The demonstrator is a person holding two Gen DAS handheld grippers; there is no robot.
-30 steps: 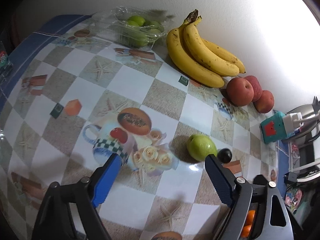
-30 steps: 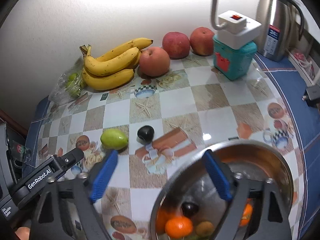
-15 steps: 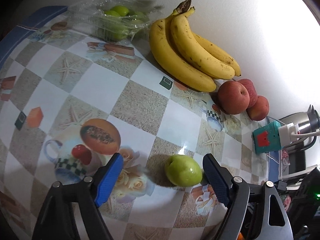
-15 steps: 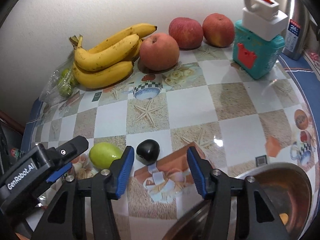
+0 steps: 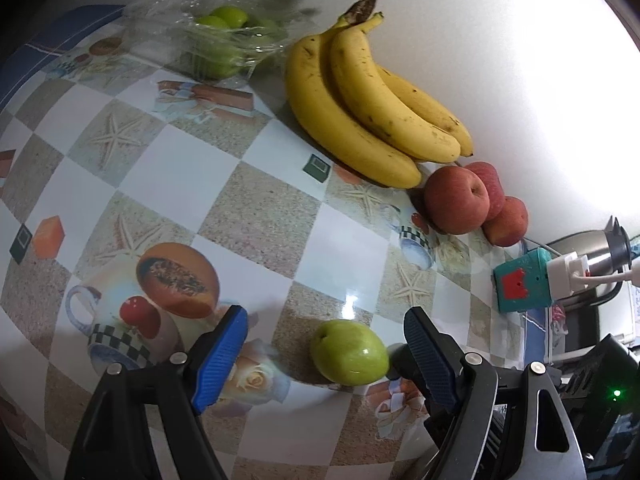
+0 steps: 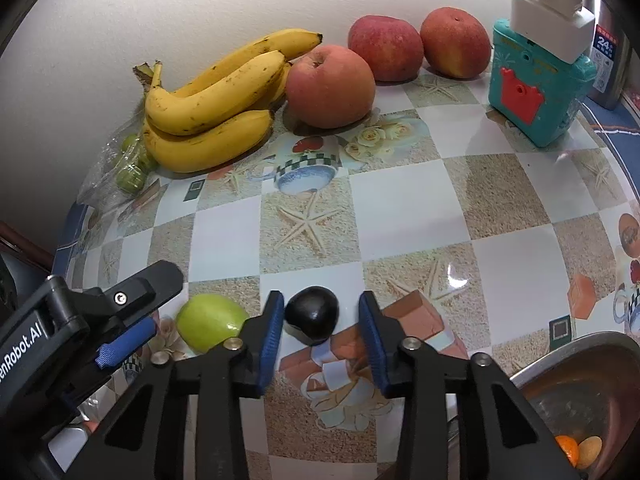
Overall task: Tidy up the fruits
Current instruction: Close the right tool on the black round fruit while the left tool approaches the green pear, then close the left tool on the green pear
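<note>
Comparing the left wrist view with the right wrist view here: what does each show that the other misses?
Only the left wrist view shows the left gripper open around the green fruit. Only the right wrist view shows the right gripper open around the dark fruit, and the metal bowl holding small fruit. Both show the green fruit, bananas, three red apples, the teal box and the bagged green fruit.

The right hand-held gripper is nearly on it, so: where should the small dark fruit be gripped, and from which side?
Across its widest middle, coming from the near side. The dark fruit is small and rounded, resting on the table between the open fingers of the right hand-held gripper.
</note>
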